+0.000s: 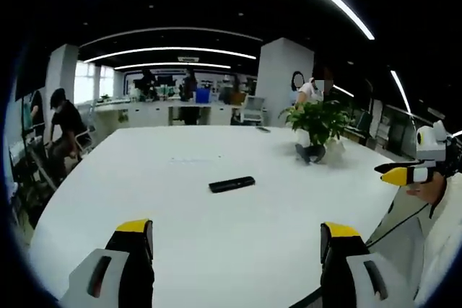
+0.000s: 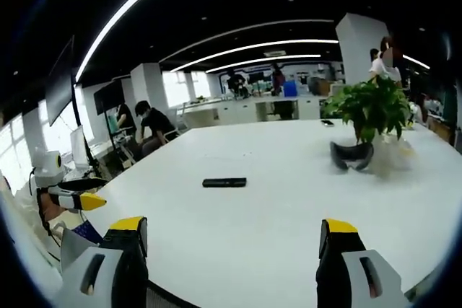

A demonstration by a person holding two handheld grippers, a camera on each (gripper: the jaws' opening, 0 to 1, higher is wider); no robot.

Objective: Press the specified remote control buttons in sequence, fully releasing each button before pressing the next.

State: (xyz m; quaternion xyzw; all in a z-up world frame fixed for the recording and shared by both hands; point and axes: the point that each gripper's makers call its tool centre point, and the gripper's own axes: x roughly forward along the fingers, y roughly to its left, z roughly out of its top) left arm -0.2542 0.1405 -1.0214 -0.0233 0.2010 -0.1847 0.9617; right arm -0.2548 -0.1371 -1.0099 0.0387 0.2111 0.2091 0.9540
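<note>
Hovering above the near edge of a big white table [image 1: 216, 250], left gripper [image 1: 237, 239] spread wide, jaws well apart, nothing between them. Same for right gripper [image 2: 232, 237]: released, jaws wide, empty, also above the table [image 2: 238, 250] edge. Black remote [image 1: 232, 184] lying flat on the bare tabletop, well ahead of the left gripper jaws, roughly centred between them, slightly angled. Seen from right gripper view, remote [image 2: 224, 182] flat on the table, ahead and a bit left of centre, well apart from both jaws. No contact with the remote from either gripper. Potted green plant [image 1: 317, 124] further back on the table, right of the remote; dark object at its base, too blurred to identify. Same plant [image 2: 372, 110] at right in right gripper view, with dark goggle-like item [image 2: 351, 155] in front of it. Right gripper also visible at far right edge of left gripper view, yellow tip [image 1: 397, 175] pointing left, held by a person in a pale top. Left gripper's yellow tip [image 2: 90, 201] at far left edge of right gripper view. Open-plan office behind: curved ceiling light strips, white columns, desks, several people in the background, one seated person [image 2: 151, 124] in dark clothes beyond the table's far left side.
</note>
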